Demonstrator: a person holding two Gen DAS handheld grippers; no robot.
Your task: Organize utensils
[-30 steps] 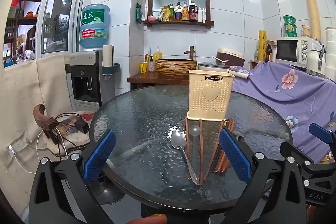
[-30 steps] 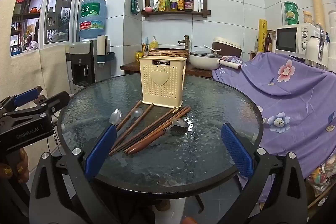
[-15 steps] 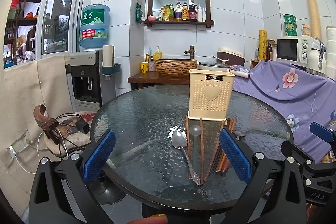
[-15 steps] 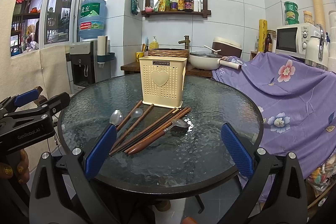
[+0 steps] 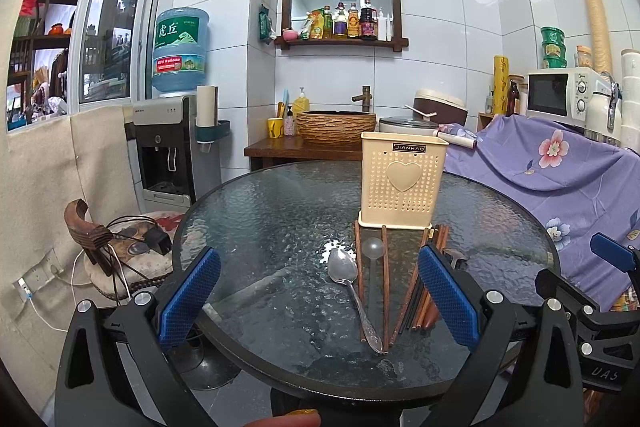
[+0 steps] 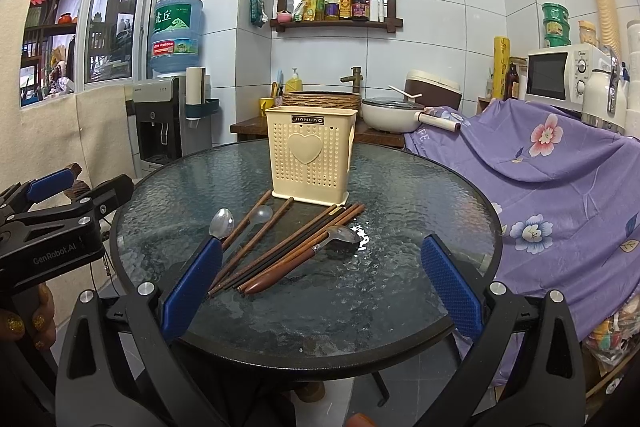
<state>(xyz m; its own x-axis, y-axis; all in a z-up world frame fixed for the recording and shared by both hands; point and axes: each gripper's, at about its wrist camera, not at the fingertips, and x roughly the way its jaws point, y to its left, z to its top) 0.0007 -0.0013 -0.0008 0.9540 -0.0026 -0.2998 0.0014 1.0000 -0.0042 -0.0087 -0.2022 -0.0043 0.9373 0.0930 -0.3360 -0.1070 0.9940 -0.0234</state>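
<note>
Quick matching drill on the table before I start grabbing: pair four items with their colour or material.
Items:
1. utensil holder
2. all-metal spoon
3. chopsticks
4. translucent spoon

Descriptions:
A. dark brown sticks
B. cream plastic with a heart
C. shiny silver
D. clear, pale plastic

Pairs: 1-B, 2-C, 3-A, 4-D

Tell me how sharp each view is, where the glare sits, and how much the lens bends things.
Left wrist view: sharp overall, dark corners, wall tiles bowed by the fisheye; white glare on the glass table beside the metal spoon. Right wrist view: equally sharp, same bowing; glare sparkles just right of the wooden-handled spoon, below the cream utensil holder.
</note>
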